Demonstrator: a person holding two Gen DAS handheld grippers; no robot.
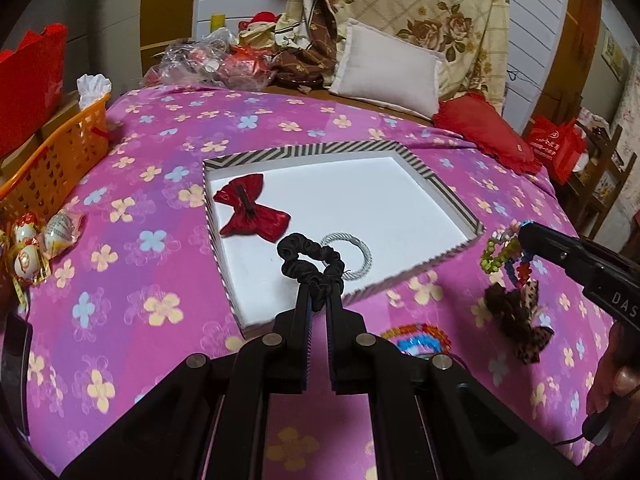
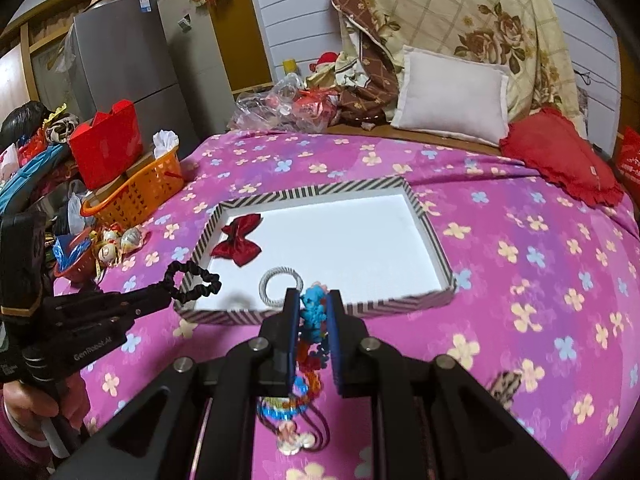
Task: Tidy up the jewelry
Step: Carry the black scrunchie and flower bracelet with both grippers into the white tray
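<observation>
A striped-rim tray with a white floor lies on the pink flowered bedspread; it also shows in the right wrist view. In it lie a red bow and a grey-white hair tie. My left gripper is shut on a black scrunchie over the tray's near edge. My right gripper is shut on a colourful bead bracelet just right of the tray's near corner.
A brown dotted bow and a bright beaded piece lie on the bedspread near the front. An orange basket and wrapped sweets sit at the left. Pillows and clutter are at the back.
</observation>
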